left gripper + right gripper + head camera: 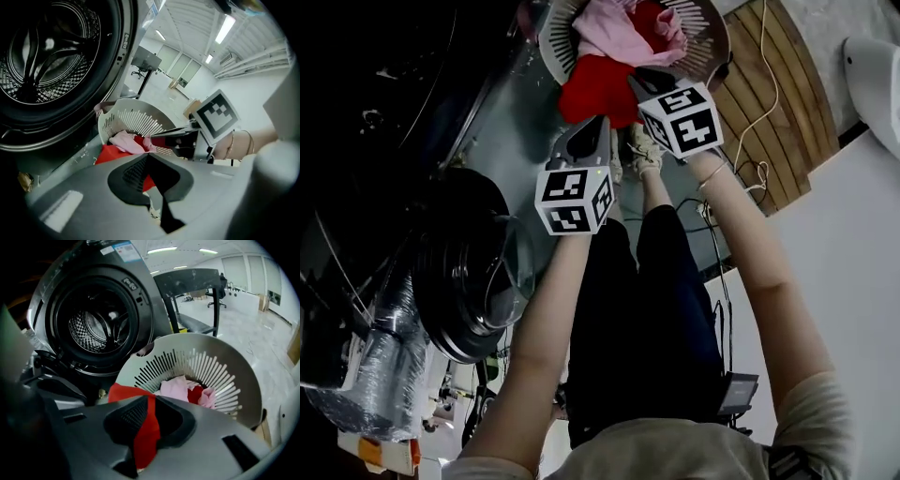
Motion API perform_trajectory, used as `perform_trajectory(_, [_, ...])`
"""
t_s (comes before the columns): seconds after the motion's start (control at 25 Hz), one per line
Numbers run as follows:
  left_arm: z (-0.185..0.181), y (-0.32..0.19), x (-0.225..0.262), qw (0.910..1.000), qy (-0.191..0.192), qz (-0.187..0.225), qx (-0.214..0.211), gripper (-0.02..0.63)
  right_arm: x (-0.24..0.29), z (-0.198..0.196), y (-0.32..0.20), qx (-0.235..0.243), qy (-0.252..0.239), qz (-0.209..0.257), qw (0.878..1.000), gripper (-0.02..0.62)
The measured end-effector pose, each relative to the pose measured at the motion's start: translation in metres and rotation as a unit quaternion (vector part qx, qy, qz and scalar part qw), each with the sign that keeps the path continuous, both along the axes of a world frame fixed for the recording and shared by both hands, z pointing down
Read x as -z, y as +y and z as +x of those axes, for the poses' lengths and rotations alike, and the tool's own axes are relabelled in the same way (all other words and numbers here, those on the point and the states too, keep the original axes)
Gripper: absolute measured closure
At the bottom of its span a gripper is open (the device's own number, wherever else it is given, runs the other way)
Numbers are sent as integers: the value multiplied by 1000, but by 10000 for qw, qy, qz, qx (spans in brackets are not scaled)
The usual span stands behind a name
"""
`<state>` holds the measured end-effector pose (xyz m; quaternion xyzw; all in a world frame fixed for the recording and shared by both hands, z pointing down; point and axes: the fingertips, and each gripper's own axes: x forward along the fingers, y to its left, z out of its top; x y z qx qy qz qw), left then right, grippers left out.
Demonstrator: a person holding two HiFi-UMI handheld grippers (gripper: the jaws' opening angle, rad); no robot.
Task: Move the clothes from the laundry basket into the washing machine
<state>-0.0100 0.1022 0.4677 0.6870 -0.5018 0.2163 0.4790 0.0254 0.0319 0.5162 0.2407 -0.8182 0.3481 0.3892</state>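
Two bare forearms stretch steeply downward, side by side. Washer [98, 329] stands open at left, its stickers too small to read. Left claw [598, 127] is closed, empty, near the basket [712, 37]. Right claw [639, 80], likewise closed, points at the clothes [595, 84] heaped inside.

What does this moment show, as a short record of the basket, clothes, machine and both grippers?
basket: white slotted laundry basket, in front of the machine
clothes: pink garment on top; red garment hanging over the rim
washing machine: door open; no clothes seen in the drum
left gripper: shut, empty, near the red garment
right gripper: shut, empty, above the clothes
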Motion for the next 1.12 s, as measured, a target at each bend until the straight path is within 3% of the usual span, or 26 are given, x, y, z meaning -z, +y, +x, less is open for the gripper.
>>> perform_trajectory(0.28, [-14,-23,-26,9995,-72,163,259,596,-72,-31,-20,932,294,-47,9952,572])
perform_trajectory(0.36, [-16,-26,-26,9994,-125,245,219,596,-97,-33,-11,1158,445,-288,9919,452])
perform_trajectory(0.48, [-17,-28,-24,9991,-149,314,241,595,-130,-25,2,1516,818,-486,9839,439])
perform_trajectory(0.6, [-17,-32,-22,9990,-91,376,224,595,-156,-12,3,1486,1215,-692,9790,434])
perform_trajectory(0.68, [-17,-34,-20,9987,-56,426,259,595,-166,0,4,1253,1419,-1015,9767,485])
perform_trajectory(0.76, [-18,-36,-20,9986,-74,446,283,595,-164,0,10,1056,1219,-1447,9762,581])
perform_trajectory(0.84, [-16,-34,-21,9988,-90,414,238,595,-148,-1,9,809,832,-1632,9797,581])
perform_trajectory(1.0, [-7,-33,-15,9990,-77,440,-64,587,-88,-2,-23,3,-59,-1157,9933,583])
perform_trajectory(1.04, [-5,-34,-13,9989,-65,451,-119,559,-70,-3,-27,-109,-271,-1023,9943,583])
perform_trajectory(1.12, [0,-35,-7,9988,-58,427,-250,399,-31,-3,-27,-261,-634,-854,9940,583])
